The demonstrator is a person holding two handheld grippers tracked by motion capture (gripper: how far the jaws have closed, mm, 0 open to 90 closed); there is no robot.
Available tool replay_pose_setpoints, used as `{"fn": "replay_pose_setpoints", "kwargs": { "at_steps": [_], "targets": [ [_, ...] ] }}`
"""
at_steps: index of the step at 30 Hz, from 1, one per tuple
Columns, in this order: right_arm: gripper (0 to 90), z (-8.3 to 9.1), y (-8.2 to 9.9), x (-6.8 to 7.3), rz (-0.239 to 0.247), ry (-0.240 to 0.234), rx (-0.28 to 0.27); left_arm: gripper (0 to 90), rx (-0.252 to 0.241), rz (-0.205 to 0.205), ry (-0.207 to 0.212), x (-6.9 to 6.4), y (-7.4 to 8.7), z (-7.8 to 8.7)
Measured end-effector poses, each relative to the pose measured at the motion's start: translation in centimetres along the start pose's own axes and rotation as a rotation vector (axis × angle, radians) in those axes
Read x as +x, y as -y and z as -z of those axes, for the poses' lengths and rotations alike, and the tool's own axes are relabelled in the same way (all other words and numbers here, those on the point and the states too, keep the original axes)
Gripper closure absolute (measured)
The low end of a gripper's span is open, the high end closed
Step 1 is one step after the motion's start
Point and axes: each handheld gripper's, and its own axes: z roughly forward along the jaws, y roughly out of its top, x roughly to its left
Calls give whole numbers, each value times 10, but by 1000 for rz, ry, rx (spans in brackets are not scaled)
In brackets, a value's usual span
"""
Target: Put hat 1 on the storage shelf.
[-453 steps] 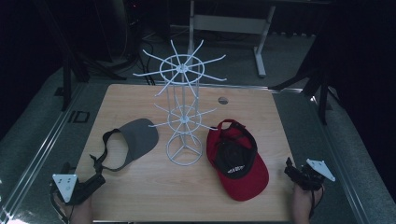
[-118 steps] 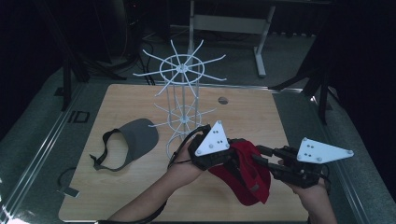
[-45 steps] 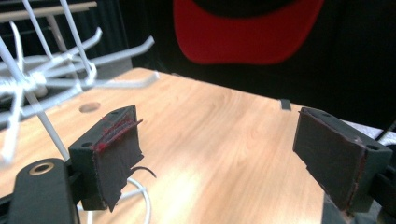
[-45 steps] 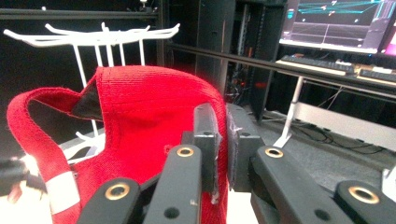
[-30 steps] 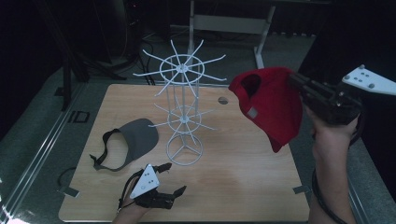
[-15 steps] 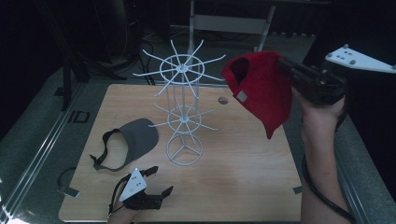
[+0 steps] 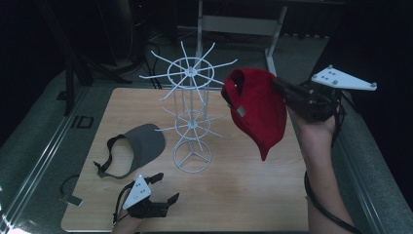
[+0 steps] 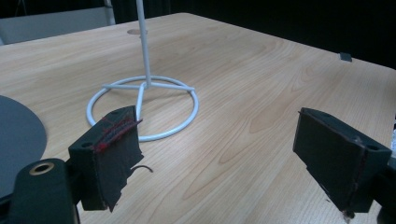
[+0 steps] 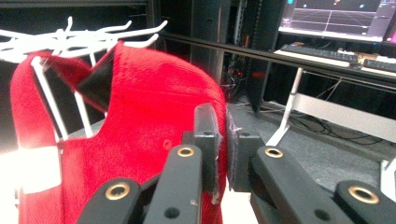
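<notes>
My right gripper (image 7: 285, 92) is shut on the crown of a red cap (image 7: 258, 109) and holds it in the air, just right of the upper ring of a white wire hat stand (image 7: 191, 117). In the right gripper view its jaws (image 9: 223, 149) pinch the red cap (image 9: 140, 126) fabric, with the stand's white prongs (image 9: 84, 37) right behind it. My left gripper (image 7: 158, 192) rests low near the table's front edge, open and holding nothing; in its own view the pads (image 8: 116, 144) stand wide apart before the stand's round base (image 8: 142, 109).
A grey visor (image 7: 134, 148) lies on the wooden table (image 7: 243, 195) left of the stand, its edge at the left of the left gripper view (image 8: 18, 135). A small round mark (image 7: 230, 103) sits at the table's back. Desk legs, cables and a monitor (image 9: 341, 18) are beyond.
My right gripper has carried the red cap leftward and a little lower, closer to the stand's upper ring. The left gripper sank slightly toward the table front, then stayed still.
</notes>
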Motion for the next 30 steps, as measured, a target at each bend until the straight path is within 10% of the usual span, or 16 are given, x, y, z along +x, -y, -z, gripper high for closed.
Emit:
{"fn": "replay_pose_setpoints", "kwargs": {
  "at_steps": [30],
  "targets": [
    [805,34,65,18,-39,-159,-1,150,-10,41,7,3,5,2]
  ]
}}
